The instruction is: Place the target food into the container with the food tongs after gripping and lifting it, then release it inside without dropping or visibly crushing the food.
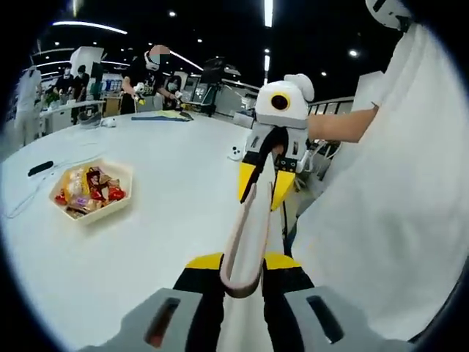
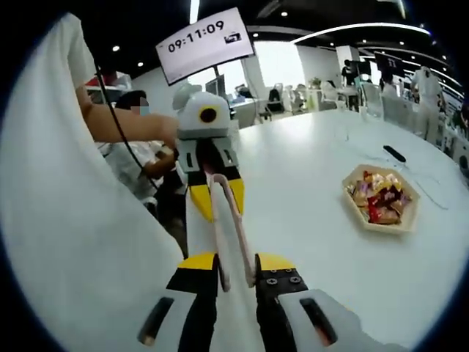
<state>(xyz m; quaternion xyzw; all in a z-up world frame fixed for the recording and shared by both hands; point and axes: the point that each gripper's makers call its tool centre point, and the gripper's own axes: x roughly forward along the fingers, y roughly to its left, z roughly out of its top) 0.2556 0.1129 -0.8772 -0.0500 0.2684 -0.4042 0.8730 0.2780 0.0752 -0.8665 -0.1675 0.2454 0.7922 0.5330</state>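
Pink food tongs (image 1: 245, 242) are clamped between both grippers, left gripper (image 1: 242, 268) and right gripper (image 2: 236, 268) held facing each other. Snack tray (image 1: 91, 192) is left apart on the table (image 1: 168, 220).

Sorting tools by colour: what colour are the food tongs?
Pale pink food tongs, clearest in the left gripper view, held between both grippers.

Both grippers' tongs (image 2: 233, 273) clasp pink food tongs (image 2: 229, 227).

You are in a large open-plan office or lab hall; a wide white table (image 1: 146, 242) spreads before you; beyond its far edge people stand at desks (image 1: 73, 110); above it hang ceiling strip lights (image 1: 268, 12) and a clock screen (image 2: 204, 44).
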